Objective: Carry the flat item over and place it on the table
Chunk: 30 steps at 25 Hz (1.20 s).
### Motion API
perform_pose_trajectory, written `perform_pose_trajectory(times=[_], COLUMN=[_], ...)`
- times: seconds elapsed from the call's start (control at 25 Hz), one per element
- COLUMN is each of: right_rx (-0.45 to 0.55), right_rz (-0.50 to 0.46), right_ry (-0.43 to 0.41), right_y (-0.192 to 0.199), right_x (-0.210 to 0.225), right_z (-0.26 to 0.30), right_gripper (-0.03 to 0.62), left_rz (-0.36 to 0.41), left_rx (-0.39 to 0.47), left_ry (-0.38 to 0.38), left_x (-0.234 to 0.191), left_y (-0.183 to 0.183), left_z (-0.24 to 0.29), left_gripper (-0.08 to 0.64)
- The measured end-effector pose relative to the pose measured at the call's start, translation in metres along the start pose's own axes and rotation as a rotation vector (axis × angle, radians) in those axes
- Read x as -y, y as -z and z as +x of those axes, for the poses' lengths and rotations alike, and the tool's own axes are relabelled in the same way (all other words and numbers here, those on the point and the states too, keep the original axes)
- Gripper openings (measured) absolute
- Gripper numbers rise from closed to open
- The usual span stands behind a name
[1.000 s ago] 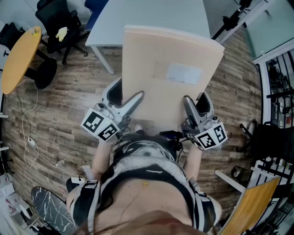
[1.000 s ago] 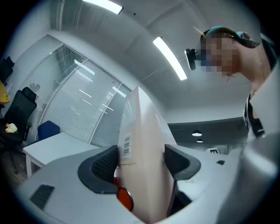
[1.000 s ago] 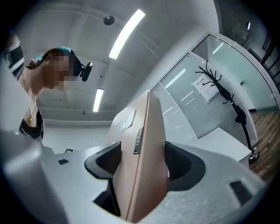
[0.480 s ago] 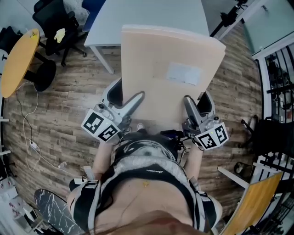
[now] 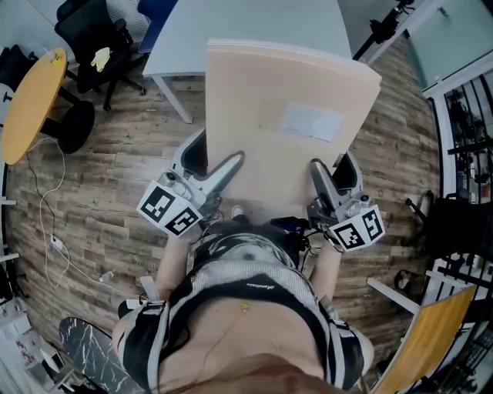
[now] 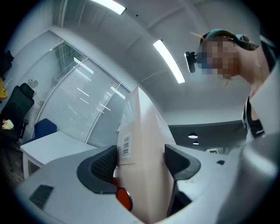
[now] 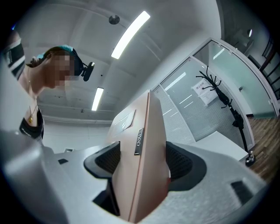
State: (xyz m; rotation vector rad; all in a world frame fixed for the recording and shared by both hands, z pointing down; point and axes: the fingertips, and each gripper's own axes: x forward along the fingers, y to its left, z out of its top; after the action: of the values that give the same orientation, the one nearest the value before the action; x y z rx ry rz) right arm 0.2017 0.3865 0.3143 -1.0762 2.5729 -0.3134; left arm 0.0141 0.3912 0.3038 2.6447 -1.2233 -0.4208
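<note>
The left gripper (image 5: 212, 158) and right gripper (image 5: 331, 172) each clamp their jaws on the near edge of the flat box (image 5: 285, 115), held in the air. The tabletop (image 5: 231, 23) lies at 12 o'clock. Best to advance level, with both grips firm, and lower gently.

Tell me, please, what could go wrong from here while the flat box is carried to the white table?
1. The left gripper and right gripper clamp the flat box only along its near edge, so the long overhang may lever it loose or make it droop.
2. In the head view its far edge overlaps the white table; if held too low, it could strike the tabletop's edge.
3. The box hides the floor ahead, so a misstep is possible.
</note>
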Motion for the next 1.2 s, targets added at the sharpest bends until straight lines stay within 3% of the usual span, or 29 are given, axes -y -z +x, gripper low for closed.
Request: perform_pose_trajectory(times=[0.72,1.2], right_rx=[-0.010,-0.024], right_rz=[0.004,0.002], right_ry=[0.008,-0.034], right_y=[0.010,0.014], right_x=[-0.007,-0.001], right_z=[0.011,0.048], right_gripper=[0.308,0.308], left_rz=[-0.014,-0.005], left_rx=[-0.007,0.019], left_ry=[0.003,-0.043], left_x=[-0.015,-0.044], left_y=[0.001,-0.009], left_z=[-0.007,-0.004], left_gripper=[0.333,0.333])
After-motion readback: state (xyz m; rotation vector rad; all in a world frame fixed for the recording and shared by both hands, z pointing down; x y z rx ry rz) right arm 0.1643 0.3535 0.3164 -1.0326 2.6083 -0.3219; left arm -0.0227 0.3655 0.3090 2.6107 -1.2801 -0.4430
